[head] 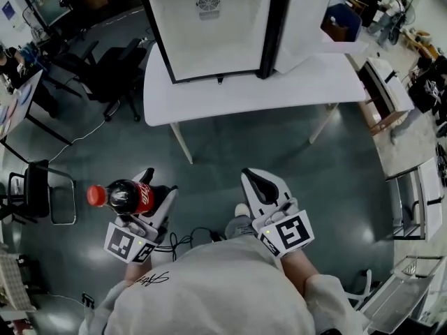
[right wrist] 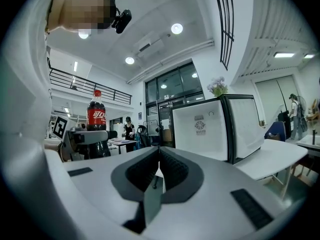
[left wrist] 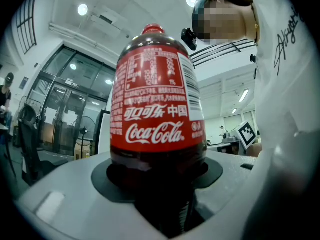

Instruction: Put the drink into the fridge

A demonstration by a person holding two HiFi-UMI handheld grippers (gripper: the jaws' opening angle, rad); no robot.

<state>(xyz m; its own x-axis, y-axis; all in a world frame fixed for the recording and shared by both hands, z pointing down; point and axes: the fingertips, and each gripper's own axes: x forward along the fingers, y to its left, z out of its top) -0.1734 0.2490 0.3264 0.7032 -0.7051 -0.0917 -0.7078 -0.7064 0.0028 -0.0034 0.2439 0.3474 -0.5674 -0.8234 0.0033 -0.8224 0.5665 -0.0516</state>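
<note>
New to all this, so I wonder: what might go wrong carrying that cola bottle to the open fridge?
The left gripper clamps the cola bottle low, below its label, so it might tip or slip. Going in, its tall top could knock the fridge or its open door. The right gripper is shut and empty, lending no support.

White table [head: 307,82] stands on grey floor [head: 230,145]. Black office chair [head: 115,72] just left of it. Black-framed chair [head: 38,190] at far left. Black cable [head: 183,241] lies on floor. Round ceiling lights [right wrist: 176,28] on.
</note>
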